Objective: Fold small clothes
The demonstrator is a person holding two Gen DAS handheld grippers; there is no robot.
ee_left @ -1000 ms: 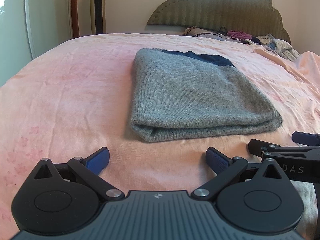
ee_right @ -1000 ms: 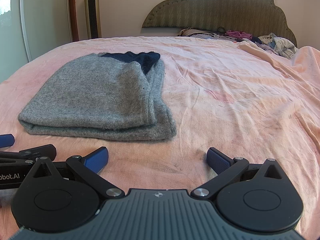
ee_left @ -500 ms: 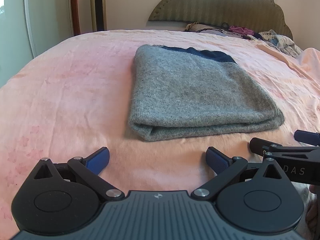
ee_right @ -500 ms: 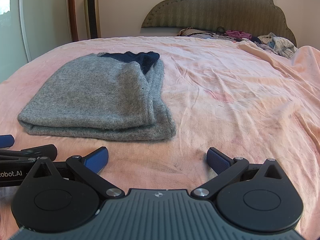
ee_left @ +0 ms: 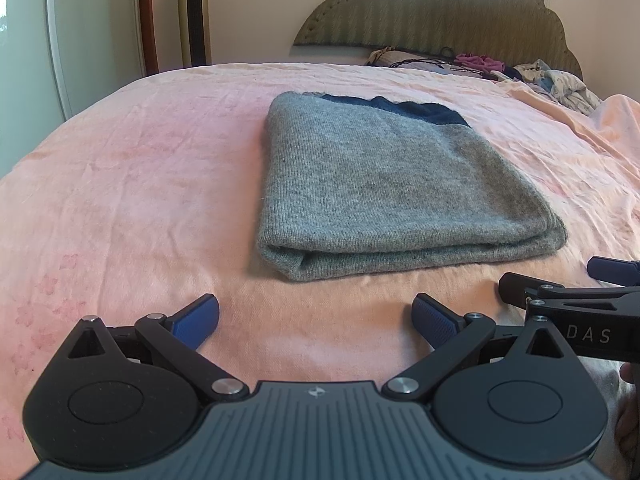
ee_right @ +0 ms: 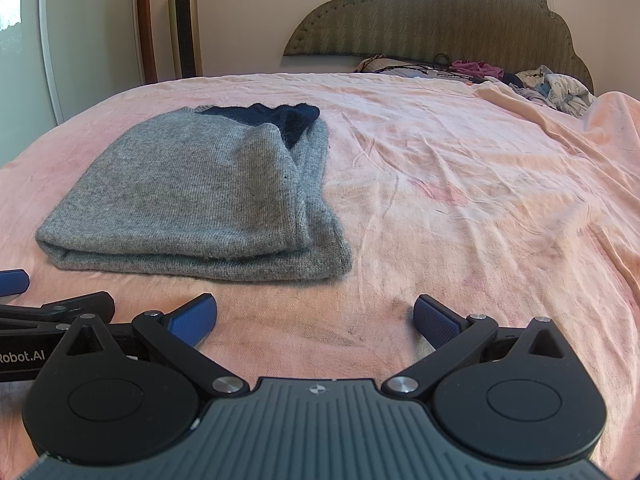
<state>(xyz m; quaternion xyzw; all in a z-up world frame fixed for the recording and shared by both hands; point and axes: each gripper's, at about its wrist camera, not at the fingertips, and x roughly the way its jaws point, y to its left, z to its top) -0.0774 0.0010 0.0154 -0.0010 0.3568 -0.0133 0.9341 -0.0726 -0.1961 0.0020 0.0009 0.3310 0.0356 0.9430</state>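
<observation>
Left wrist view: a folded grey knit sweater (ee_left: 384, 188) with a navy band lay on the pink bedsheet (ee_left: 132, 184), ahead of the left gripper (ee_left: 316, 316), whose jaws gaped empty.

Right wrist view: the right gripper (ee_right: 316, 316) was likewise spread and empty; a heap of clothes (ee_right: 552, 88) lay by the headboard (ee_right: 440, 16).

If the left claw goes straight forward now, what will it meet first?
Probably the near folded edge of the grey sweater; the open left claw points at it, with only bare pink bedsheet between.
</observation>
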